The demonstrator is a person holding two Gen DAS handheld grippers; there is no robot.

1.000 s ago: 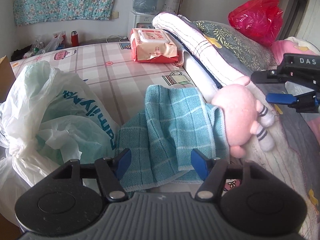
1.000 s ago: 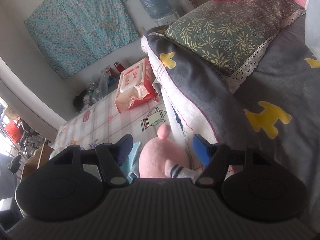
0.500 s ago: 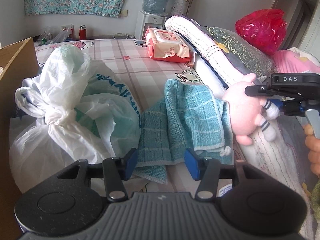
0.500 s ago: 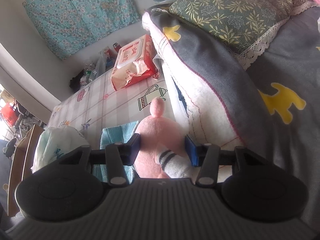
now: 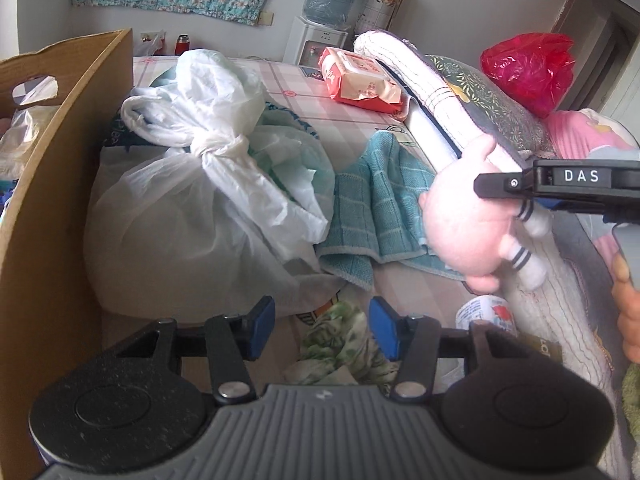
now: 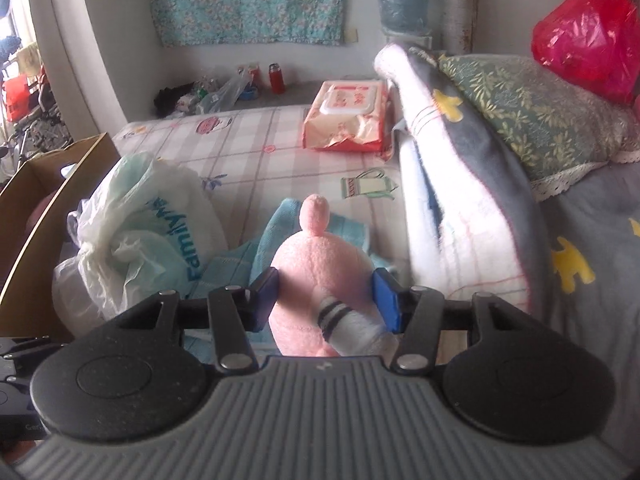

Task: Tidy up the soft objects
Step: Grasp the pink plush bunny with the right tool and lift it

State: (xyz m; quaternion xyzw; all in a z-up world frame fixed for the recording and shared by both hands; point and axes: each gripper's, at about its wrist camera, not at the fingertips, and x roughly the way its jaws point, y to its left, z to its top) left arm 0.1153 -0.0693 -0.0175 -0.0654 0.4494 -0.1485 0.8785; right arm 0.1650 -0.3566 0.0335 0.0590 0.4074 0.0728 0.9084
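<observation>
Both right fingers [image 6: 326, 300] grip pink plush [image 6: 320, 264], ear pointing away; left fingers [image 5: 322, 332] apart.

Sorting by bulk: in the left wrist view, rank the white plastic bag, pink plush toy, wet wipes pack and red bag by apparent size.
1. white plastic bag
2. pink plush toy
3. red bag and wet wipes pack: look alike, both farther away, so unsure.

Pink plush toy [image 6: 316, 280] with navy-striped white legs, teal checked towel [image 5: 372, 208], red plastic bag [image 6: 588, 32], leaf-patterned green pillow [image 6: 532, 116], pink plaid bedsheet [image 6: 256, 152]
</observation>
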